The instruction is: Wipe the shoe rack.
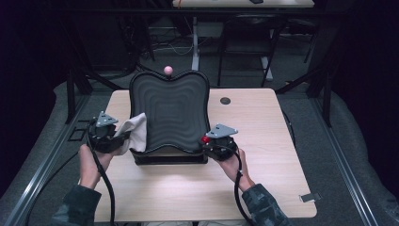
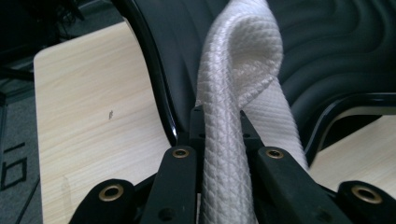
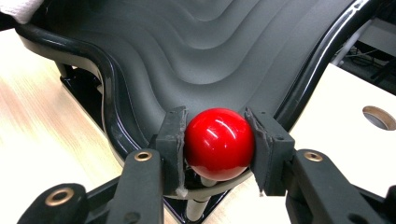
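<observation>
A pale wooden desk (image 1: pixel 263 141) stands in a dim room, dark frames and cables behind it. On it sits a black ridged tray (image 1: pixel 171 110), tilted up on a stand, with a pink knob (image 1: pixel 168 70) at its far edge. The left gripper (image 1: pixel 123 137) has its fingers (image 2: pixel 184 168) clamped on a white waffle-weave cloth (image 2: pixel 240 74), which lies against the tray's left rim. The right gripper (image 1: pixel 205 141) has its fingers (image 3: pixel 170 140) closed on a red ball knob (image 3: pixel 218 143) at the tray's near right corner, pads pressing both sides.
</observation>
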The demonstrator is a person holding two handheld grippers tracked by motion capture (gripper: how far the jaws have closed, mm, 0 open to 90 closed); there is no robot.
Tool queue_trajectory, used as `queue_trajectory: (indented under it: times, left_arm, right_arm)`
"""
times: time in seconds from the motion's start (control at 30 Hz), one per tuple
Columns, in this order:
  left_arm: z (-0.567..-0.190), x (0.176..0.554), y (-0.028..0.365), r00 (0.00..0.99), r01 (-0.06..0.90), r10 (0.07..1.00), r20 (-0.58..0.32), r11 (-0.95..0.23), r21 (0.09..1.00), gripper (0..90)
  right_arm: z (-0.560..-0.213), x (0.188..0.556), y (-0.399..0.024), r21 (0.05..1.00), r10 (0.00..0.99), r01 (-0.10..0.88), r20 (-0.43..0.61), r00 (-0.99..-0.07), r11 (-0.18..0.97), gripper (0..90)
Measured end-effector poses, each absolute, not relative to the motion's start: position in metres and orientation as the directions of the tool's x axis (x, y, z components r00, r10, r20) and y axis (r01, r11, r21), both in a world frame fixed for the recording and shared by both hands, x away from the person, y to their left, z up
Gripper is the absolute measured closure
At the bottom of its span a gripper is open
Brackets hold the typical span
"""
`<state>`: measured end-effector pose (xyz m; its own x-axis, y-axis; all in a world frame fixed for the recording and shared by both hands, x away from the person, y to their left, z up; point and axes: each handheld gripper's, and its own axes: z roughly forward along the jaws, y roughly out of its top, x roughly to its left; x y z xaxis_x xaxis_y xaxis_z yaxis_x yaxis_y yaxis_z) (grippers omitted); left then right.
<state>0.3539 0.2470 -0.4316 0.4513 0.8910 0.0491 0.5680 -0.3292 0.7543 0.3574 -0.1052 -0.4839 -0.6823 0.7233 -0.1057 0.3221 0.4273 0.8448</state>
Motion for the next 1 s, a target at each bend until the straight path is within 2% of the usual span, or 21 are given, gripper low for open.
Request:
queue_trajectory:
  times: [0.17,0.3,0.47,0.6,0.63,0.7,1.0]
  left_arm:
    - [-0.432,0.354,0.254,0.454,0.587,0.891,0.028,-0.323,0.742,82.6]
    - [-0.430,0.351,0.262,0.442,0.612,0.895,0.055,-0.346,0.711,82.8]
    - [-0.437,0.348,0.286,0.381,0.623,0.925,0.006,-0.261,0.737,82.7]
    - [-0.436,0.353,0.294,0.360,0.613,0.932,-0.039,-0.205,0.763,82.6]
    - [-0.435,0.354,0.293,0.359,0.607,0.932,-0.042,-0.199,0.769,82.6]
    - [-0.434,0.358,0.289,0.367,0.603,0.930,-0.037,-0.207,0.770,82.5]
    - [-0.439,0.366,0.278,0.396,0.621,0.918,-0.011,-0.259,0.740,82.6]
  right_arm:
    - [-0.483,0.357,-0.106,0.838,0.718,0.322,-0.113,-0.687,0.440,60.1]
    - [-0.483,0.358,-0.106,0.838,0.718,0.323,-0.112,-0.688,0.440,60.0]
    - [-0.484,0.358,-0.106,0.844,0.717,0.317,-0.109,-0.689,0.433,59.3]
    - [-0.485,0.358,-0.101,0.844,0.725,0.312,-0.124,-0.678,0.436,51.2]
    - [-0.485,0.358,-0.099,0.844,0.725,0.309,-0.130,-0.677,0.439,51.8]
    - [-0.487,0.358,-0.096,0.850,0.734,0.294,-0.149,-0.662,0.438,59.2]
    - [-0.488,0.356,-0.102,0.843,0.707,0.262,-0.181,-0.684,0.469,60.2]
